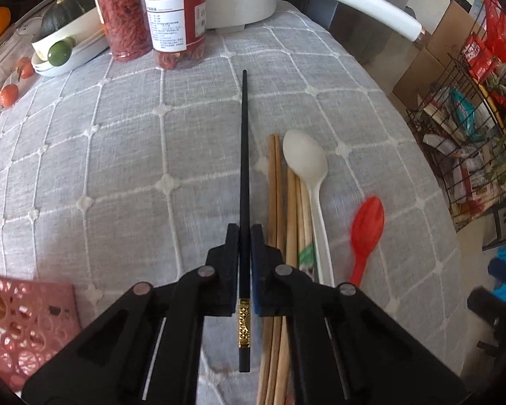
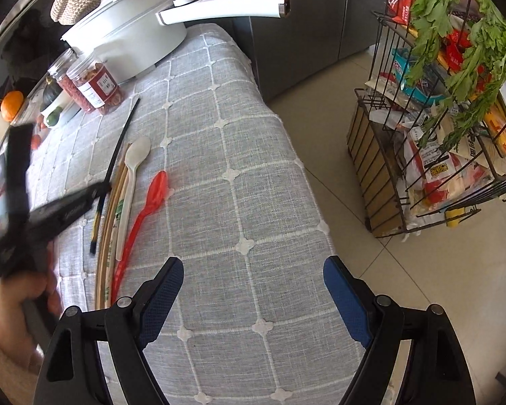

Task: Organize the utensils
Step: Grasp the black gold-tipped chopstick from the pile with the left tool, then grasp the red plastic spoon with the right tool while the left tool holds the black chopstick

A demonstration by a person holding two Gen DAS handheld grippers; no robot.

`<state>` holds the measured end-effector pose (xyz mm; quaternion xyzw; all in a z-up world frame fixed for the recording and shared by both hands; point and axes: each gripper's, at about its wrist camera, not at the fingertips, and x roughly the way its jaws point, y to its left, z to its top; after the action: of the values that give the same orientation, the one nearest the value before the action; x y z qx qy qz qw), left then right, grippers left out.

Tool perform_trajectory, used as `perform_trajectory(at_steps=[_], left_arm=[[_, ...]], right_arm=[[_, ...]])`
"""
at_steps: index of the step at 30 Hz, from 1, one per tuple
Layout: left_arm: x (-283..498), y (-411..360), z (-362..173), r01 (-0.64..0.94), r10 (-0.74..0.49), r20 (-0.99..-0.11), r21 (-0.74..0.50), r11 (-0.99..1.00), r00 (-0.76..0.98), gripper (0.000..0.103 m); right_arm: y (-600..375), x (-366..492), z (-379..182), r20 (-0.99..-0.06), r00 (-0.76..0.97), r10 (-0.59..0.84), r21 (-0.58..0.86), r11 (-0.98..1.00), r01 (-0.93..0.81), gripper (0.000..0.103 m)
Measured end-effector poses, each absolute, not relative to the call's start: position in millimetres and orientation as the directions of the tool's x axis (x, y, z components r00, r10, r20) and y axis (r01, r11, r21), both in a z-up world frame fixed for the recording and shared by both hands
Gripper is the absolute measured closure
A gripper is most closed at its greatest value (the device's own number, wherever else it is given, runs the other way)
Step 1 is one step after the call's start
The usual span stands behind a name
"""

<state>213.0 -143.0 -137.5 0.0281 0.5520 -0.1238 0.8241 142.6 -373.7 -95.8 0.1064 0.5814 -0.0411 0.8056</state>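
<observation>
Black chopstick clamped in left tongs; right tongs gape near tablecloth edge.

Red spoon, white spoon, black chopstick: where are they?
Red spoon (image 2: 160,185), right wrist view, on its bowl.
White spoon (image 1: 303,157), left wrist view, on its bowl.
Black chopstick (image 1: 244,155), left wrist view, mid-shaft, ahead of the left gripper (image 1: 244,233).

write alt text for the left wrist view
The left tongs grip a black chopstick over a grey checked tablecloth. To its right lie wooden chopsticks, a white spoon and a red spoon.
</observation>
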Motion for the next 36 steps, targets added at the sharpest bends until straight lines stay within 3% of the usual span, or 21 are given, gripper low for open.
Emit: perform_trajectory(at_steps=[6, 9, 11, 18, 21, 22, 23, 36], left_arm=[[175.2, -128.4, -135.2, 0.278, -0.064, -0.965, 0.010, 0.960, 0.255, 0.096], [179.8, -125.6, -124.7, 0.274, -0.093, -0.955, -0.013, 0.962, 0.283, 0.088], [190.7, -126.4, -118.1, 0.261, -0.116, -0.937, -0.028, 0.965, 0.330, 0.076], [231.7, -137.6, -134.9, 0.231, -0.151, -0.888, -0.052, 0.972, 0.434, 0.076], [237.9, -144.0, -149.0, 0.230, -0.122, -0.891, -0.020, 0.973, 0.437, 0.080], [237.6, -146.2, -148.3, 0.237, -0.115, -0.890, -0.008, 0.971, 0.442, 0.092], [238.5, -148.3, -147.9, 0.248, -0.112, -0.894, -0.001, 0.969, 0.433, 0.097], [148.6, -110.0, -66.5, 0.368, -0.271, -0.836, -0.090, 0.925, 0.476, 0.097]], right_arm=[[-366.9, 143.6, -98.0, -0.947, 0.307, 0.091, 0.154, 0.970, 0.188, 0.017], [-364.5, 143.5, -96.5, -0.946, 0.311, 0.090, 0.152, 0.971, 0.183, 0.017], [-364.4, 143.4, -95.8, -0.945, 0.315, 0.090, 0.154, 0.971, 0.186, 0.017], [-366.4, 145.2, -98.4, -0.948, 0.309, 0.078, 0.139, 0.974, 0.181, 0.017], [-369.1, 145.5, -100.6, -0.950, 0.304, 0.076, 0.141, 0.970, 0.196, 0.017], [-369.7, 145.8, -101.3, -0.950, 0.301, 0.081, 0.146, 0.969, 0.200, 0.017], [-369.8, 146.3, -101.9, -0.950, 0.299, 0.087, 0.152, 0.968, 0.202, 0.017], [-352.4, 152.3, -103.1, -0.937, 0.300, 0.181, 0.248, 0.947, 0.202, 0.017]])
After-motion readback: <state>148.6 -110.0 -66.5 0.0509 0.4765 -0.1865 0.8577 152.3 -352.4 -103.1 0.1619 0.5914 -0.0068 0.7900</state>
